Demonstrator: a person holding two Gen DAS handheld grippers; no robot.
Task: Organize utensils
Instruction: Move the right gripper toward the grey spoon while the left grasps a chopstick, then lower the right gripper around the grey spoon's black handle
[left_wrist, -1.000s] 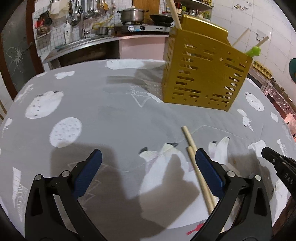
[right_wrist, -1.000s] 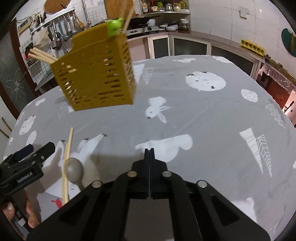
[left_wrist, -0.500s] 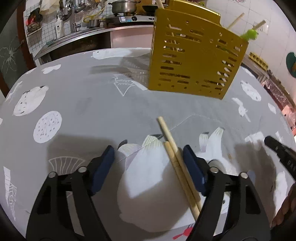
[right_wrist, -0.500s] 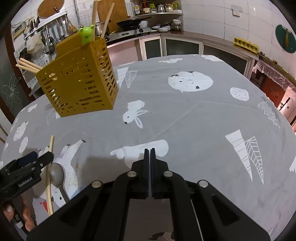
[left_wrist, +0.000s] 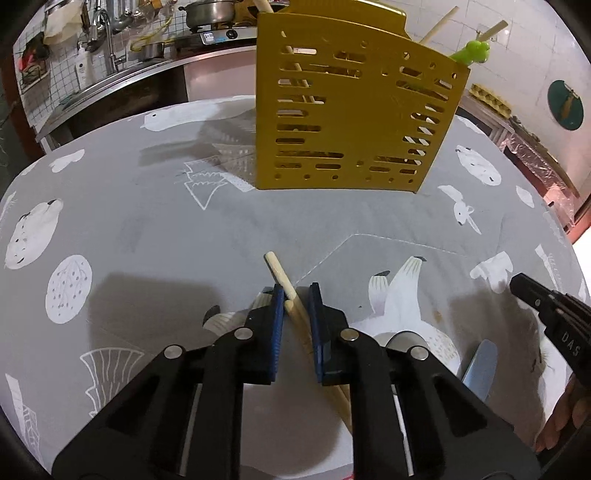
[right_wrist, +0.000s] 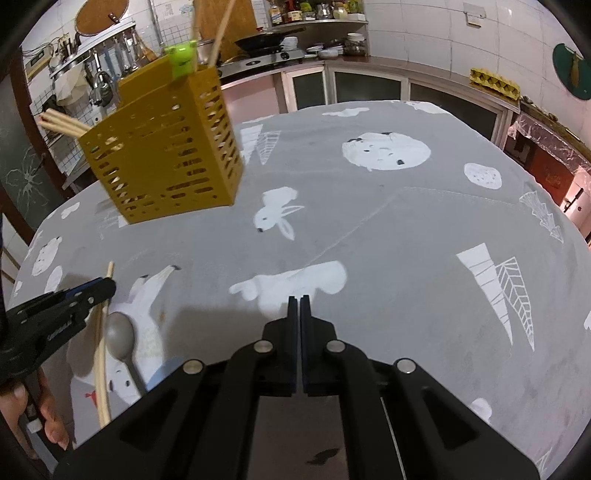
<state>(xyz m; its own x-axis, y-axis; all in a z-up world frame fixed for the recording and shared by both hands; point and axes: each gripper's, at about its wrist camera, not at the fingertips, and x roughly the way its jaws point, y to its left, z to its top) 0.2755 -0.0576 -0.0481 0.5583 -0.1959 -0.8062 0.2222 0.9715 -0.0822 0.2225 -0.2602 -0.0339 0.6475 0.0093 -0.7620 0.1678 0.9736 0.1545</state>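
We see a round desk (left_wrist: 155, 229) draped in soft grey cloth printed with white animals and trees. At twelve o'clock in the left wrist view stands a tall mustard-yellow plastic utensil holder (left_wrist: 354, 110), boxy and slotted, with wooden sticks and a green frog figure (left_wrist: 474, 50) poking from its top. Our left hand-held gripper (left_wrist: 295, 295), black with blue pads, sits low at six o'clock, its jaws narrowed around a pair of pale wooden chopsticks (left_wrist: 286, 286) that lie on the cloth; the pads look just beside the sticks, and we cannot tell if they press. Our right hand-held gripper (right_wrist: 298, 301) has its jaws nearly together with nothing between them. At eight o'clock in the right wrist view, a dull metal spoon (right_wrist: 120, 334) lies beside the chopsticks.
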